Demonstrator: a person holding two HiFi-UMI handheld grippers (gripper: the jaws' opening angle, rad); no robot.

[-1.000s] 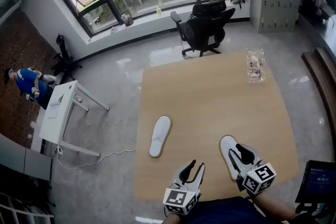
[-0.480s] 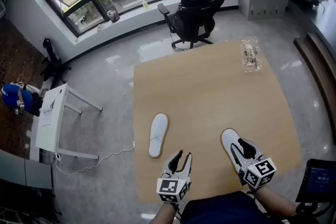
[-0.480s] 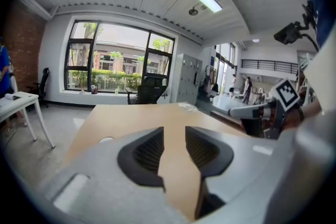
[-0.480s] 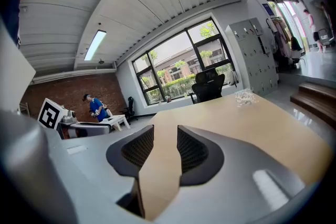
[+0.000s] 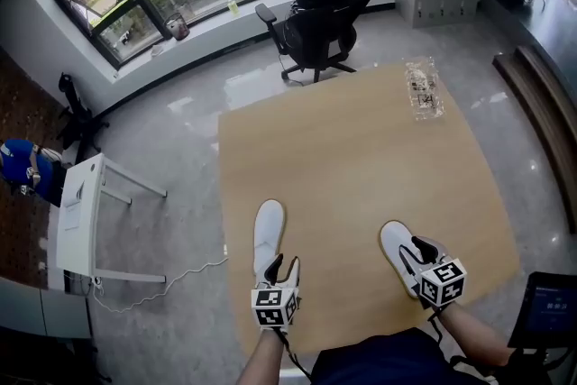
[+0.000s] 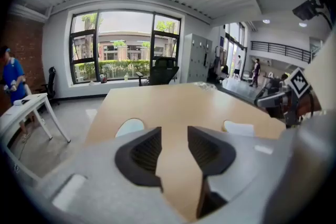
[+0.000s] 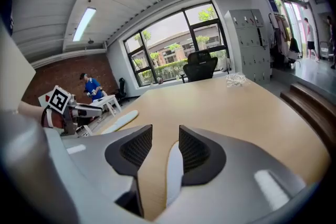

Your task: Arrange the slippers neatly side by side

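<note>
Since a second ago, we see the left gripper point(image 5: 280, 264) shift from the table's point(image 5: 361, 131) front edge over to the left slipper's point(image 5: 267, 228) heel. The right gripper point(image 5: 416, 250) stays at the right slipper point(image 5: 393, 243). Both sets of jaws have just been opening.

Both slippers are white, flat, elongated ovals on smooth light wood. The pads point(image 6: 145, 152) are black and ribbed, the bodies grey.

The left jaws are released with only bare wood in the gap; the left slipper sits just outside the left pad. The right jaws are released too, and the right slipper's edge runs through the gap, nearer the right pad point(image 7: 193, 150).
</note>
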